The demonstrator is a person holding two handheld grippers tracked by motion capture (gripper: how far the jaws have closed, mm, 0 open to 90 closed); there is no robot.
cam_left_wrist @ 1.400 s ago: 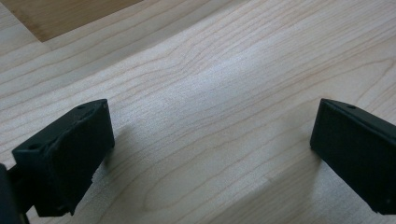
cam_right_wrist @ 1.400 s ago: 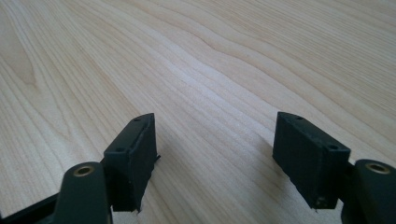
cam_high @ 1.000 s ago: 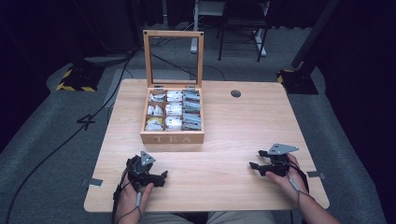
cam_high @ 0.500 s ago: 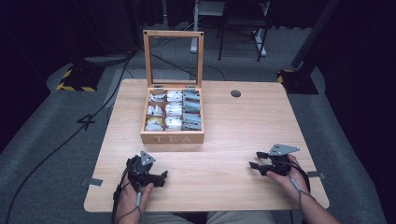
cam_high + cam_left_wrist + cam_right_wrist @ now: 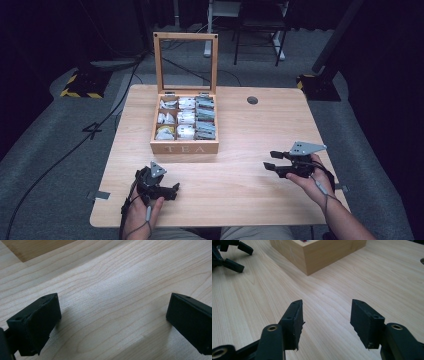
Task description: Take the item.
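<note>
High view: a wooden tea box point(image 5: 184, 148) stands near the middle of the table point(image 5: 240, 190), its glass-paned lid point(image 5: 185, 62) raised upright at the back, so the compartments are open from above. Tea bags point(image 5: 186, 118) fill the compartments in rows. The left gripper point(image 5: 172, 191) rests low on the table at the near left corner, held by the left hand point(image 5: 142, 212); the right gripper point(image 5: 269, 161) sits at the near right, held by the right hand point(image 5: 310, 181), jaws pointing inward toward the box. Both are well apart from the box and hold nothing. In my judgement this is a ready stance, hands parked on either side with the box between them and farther back.

Left gripper view: the jaws stand wide apart over bare wood point(image 5: 110, 297), nothing between them. A darker strip of wood point(image 5: 32, 248) at the top left corner appears to be the foot of the box, which suggests this gripper is aimed just past it.

Right gripper view: the jaws are spread, empty, low over the table point(image 5: 329, 302). The box corner point(image 5: 312, 257) lies ahead and near. The left gripper point(image 5: 234, 256) appears at far left, its jaws likewise parted. Judged from this aim, the right gripper is better placed for a first reach to the box.
</note>
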